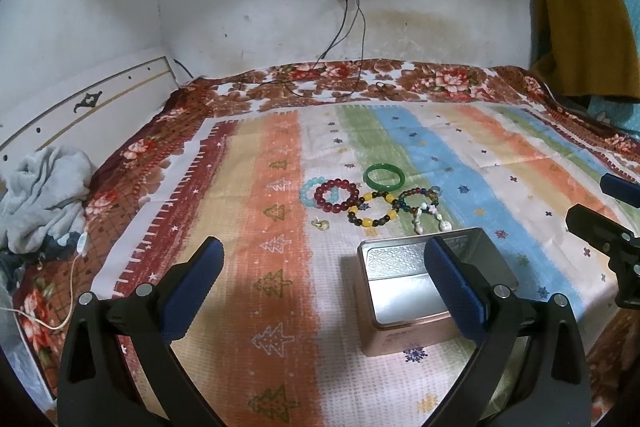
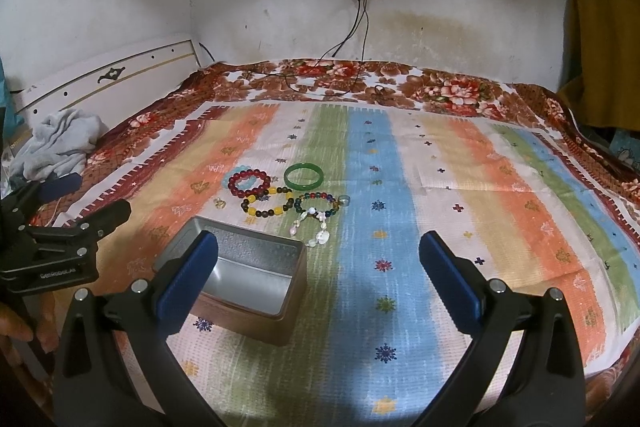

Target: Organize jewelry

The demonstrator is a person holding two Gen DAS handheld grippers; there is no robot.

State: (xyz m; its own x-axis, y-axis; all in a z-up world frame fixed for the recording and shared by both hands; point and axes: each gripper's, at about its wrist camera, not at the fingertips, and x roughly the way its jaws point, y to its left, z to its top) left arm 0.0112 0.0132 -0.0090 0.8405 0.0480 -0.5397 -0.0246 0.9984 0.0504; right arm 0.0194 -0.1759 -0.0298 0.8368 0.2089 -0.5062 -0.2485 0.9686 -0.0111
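The bracelets (image 2: 280, 195) lie mid-bed, just beyond the empty tin (image 2: 240, 279). Both the left gripper (image 1: 324, 283) and right gripper (image 2: 318, 277) hang released, the right slightly nearer.

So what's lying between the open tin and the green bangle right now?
In the right wrist view, the yellow-and-dark bead bracelet and the multicolour bead bracelet lie between the tin and the green bangle.
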